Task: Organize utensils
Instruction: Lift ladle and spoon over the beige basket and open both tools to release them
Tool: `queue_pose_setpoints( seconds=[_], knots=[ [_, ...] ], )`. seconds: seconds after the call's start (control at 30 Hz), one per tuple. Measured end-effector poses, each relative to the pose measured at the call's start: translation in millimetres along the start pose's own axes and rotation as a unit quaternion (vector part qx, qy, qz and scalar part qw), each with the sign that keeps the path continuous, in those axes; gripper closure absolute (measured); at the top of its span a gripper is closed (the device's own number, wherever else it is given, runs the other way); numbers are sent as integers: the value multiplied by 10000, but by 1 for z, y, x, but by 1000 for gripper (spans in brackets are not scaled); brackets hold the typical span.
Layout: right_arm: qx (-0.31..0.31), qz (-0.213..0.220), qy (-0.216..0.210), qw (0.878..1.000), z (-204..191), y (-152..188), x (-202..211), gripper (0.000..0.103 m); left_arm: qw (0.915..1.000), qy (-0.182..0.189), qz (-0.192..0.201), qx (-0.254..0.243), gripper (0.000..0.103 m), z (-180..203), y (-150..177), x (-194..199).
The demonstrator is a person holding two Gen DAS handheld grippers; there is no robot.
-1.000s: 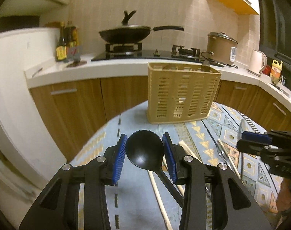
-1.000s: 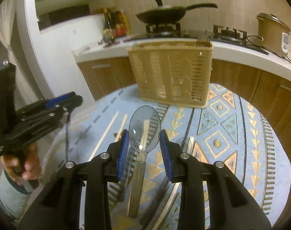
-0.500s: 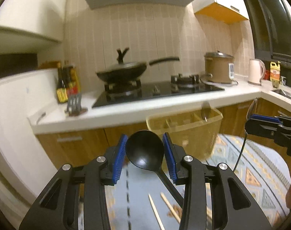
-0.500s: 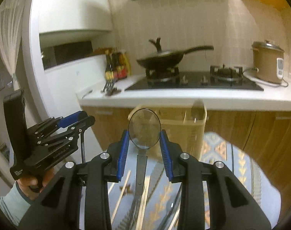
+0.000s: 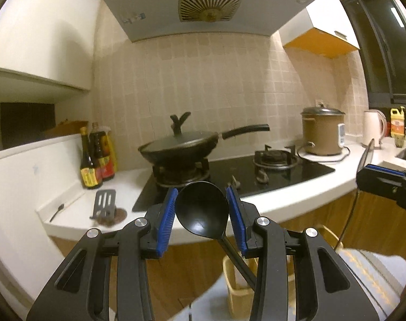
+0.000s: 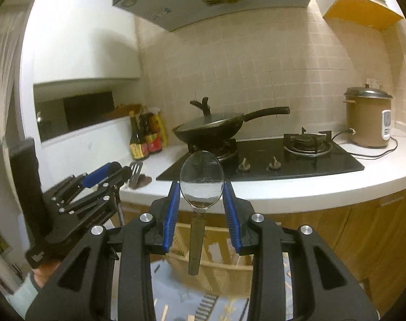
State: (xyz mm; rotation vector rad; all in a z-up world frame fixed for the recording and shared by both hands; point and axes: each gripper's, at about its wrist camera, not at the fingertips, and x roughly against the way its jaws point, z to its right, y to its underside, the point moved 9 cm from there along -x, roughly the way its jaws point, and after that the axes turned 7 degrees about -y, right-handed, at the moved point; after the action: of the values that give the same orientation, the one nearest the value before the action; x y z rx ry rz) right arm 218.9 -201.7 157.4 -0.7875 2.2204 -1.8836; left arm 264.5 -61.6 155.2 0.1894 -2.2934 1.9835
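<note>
My left gripper (image 5: 201, 208) is shut on a black plastic spoon (image 5: 201, 211), bowl up, with its handle hanging down over the beige slotted utensil basket (image 5: 236, 291) below. My right gripper (image 6: 201, 200) is shut on a metal spoon (image 6: 201, 182), bowl up, with its handle hanging straight down above the same basket (image 6: 216, 270). Each gripper shows in the other's view: the right one (image 5: 385, 184) at the right edge, the left one (image 6: 82, 195) at the left. Both spoons are held high above the patterned table cloth (image 6: 176, 302).
Behind is a white kitchen counter (image 5: 283, 200) with a black hob, a lidded wok (image 5: 179, 147), sauce bottles (image 5: 96, 160), a rice cooker (image 5: 323, 131) and a kettle (image 5: 373, 127). Wooden cabinet fronts stand under the counter. A range hood (image 5: 208, 2) hangs above.
Both grippers have lifted and tilted up with their spoons. The basket has dropped from the middle of each view to the bottom, and the table has nearly left the frames.
</note>
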Motion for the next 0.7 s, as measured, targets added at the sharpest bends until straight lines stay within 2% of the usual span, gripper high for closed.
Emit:
queue_pose_setpoints(
  seconds=[0.1, 0.23, 0.33, 0.47, 0.7],
  knots=[
    [41, 63, 200, 9998, 15, -10, -13, 73, 9999, -126, 59, -36, 67, 0, -7, -19],
    [77, -27, 375, 9993, 27, -8, -33, 73, 9999, -134, 27, 24, 67, 4, -5, -46],
    [162, -111, 547, 9983, 33, 6, -49, 73, 9996, -238, 3, -124, 67, 10, 6, -59],
    [255, -327, 683, 9968, 40, 29, -69, 73, 9957, -667, 96, -632, 67, 23, 28, -73],
    [261, -561, 767, 9951, 49, 59, -85, 73, 9938, -615, -21, -925, 66, 38, 56, -83]
  ],
)
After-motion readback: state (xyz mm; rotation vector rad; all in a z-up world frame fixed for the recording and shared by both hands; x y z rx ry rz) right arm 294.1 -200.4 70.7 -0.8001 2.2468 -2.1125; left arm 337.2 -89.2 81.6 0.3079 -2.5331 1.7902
